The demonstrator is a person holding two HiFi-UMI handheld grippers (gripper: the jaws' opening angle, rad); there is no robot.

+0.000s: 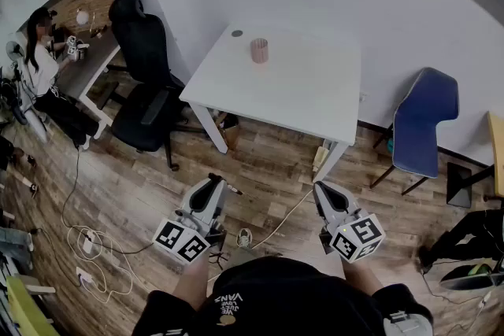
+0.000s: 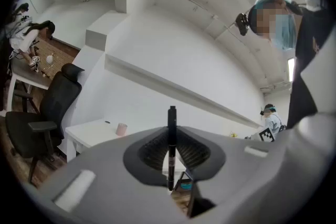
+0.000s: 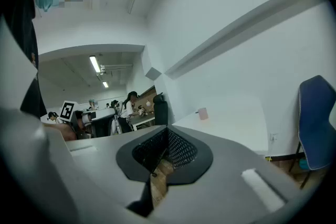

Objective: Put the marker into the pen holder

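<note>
The pick-up half of the job looks done and the placing half is not begun. The marker is clamped in the left claw. In the left gripper view it stands upright between the ribbed pads, its upper end rising clear above them and its lower end poking out beneath. The pink pen holder stands upright and alone toward the far side of the white surface - well apart from both claws, with a stretch of wooden floor between the person and the near edge. As I judge it, what remains is to carry the marker over the surface, bring it down into the holder's open mouth, and release it.

Both claws are held low and close to the person's body, over the floor and not the surface, pointing forward and a little inward toward the surface. The right claw is clenched with nothing in it; its own view shows the two mesh pads meeting and only floor below them, with the pen holder small in the distance. A black office chair stands left of the surface and a blue chair to its right - neither lies between the left claw and the holder.
</note>
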